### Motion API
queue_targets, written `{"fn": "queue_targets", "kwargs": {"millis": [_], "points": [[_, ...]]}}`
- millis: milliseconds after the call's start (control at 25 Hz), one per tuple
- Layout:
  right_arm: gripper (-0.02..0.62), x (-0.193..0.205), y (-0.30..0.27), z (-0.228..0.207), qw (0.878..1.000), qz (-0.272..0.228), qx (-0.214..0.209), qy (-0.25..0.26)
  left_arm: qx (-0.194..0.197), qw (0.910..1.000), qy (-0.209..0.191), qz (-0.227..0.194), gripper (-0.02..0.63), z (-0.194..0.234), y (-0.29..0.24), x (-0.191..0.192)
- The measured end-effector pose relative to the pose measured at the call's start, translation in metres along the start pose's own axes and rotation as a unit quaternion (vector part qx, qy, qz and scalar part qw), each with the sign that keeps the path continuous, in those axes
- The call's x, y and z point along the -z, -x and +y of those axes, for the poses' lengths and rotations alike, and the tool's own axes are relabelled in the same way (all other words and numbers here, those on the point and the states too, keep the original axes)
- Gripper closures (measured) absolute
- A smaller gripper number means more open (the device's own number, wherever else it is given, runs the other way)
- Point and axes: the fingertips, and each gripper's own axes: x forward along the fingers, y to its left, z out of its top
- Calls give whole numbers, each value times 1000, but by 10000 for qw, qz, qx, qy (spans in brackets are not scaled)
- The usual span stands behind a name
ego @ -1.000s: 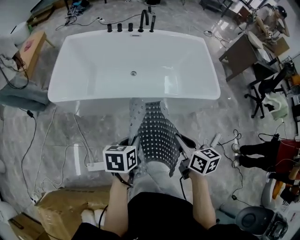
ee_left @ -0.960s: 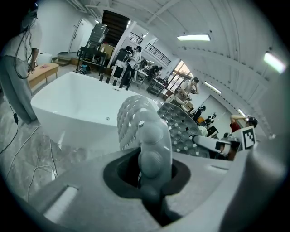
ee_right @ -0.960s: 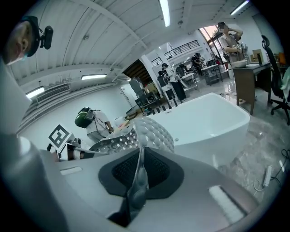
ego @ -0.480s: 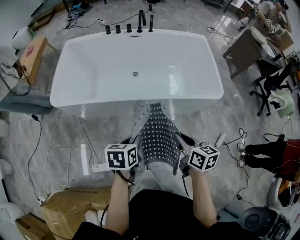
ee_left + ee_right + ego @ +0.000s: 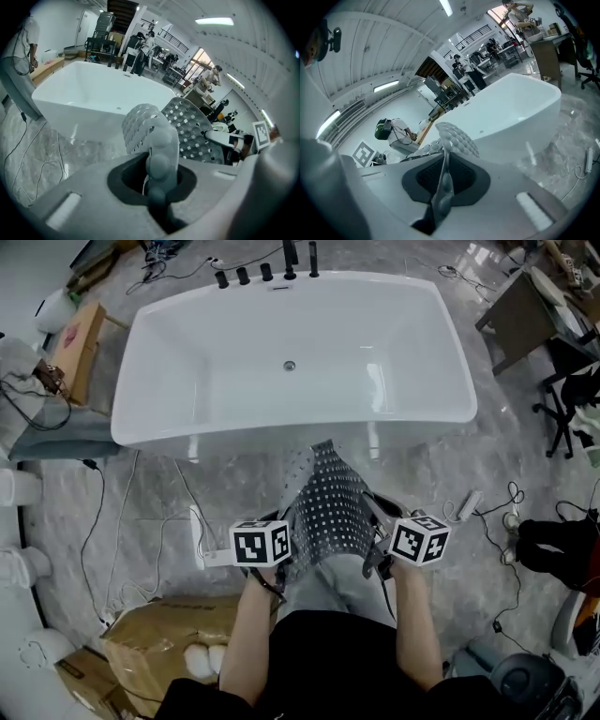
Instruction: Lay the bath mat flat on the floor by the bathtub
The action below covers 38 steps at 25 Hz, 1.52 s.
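Gripping the bath mat [image 5: 328,507] along its near edge, the left gripper [image 5: 284,566] and the right gripper [image 5: 375,564] are each clenching the perforated grey sheet tightly between their jaws. The mat is arching up and forward between them, its far end drooping toward the near rim of the bathtub [image 5: 281,432] and seemingly hanging clear of the marble floor [image 5: 169,512].
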Motion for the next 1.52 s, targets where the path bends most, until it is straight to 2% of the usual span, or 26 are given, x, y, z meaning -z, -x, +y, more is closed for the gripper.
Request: {"fn": "queue_targets", "kwargs": {"millis": [240,480,640,760,880,1000,1200,1520], "points": [[572,17,-18,-26,9996,140,97,-207,-75,9998,115,175,581,23,-38,4],[571,43,-69,-62,9977,90,503,-441,-39,9990,39,437,581,85,-79,19],[571,73,-115,-111,9956,202,786,-459,-8,9965,-245,796,581,123,-138,29],[572,111,-136,-135,9935,346,897,-607,-19,9939,-321,1059,581,143,-170,48],[571,154,-154,-151,9905,623,1011,-696,-69,9930,-245,1157,581,164,-187,69],[571,178,-178,-166,9883,807,1093,-689,-104,9929,-183,1168,581,188,-207,80],[571,202,-216,-187,9866,1008,1120,-620,-177,9924,-45,1213,581,230,-236,93],[571,233,-271,-238,9820,1522,1104,-182,-170,9920,304,1217,581,281,-295,107]]}}
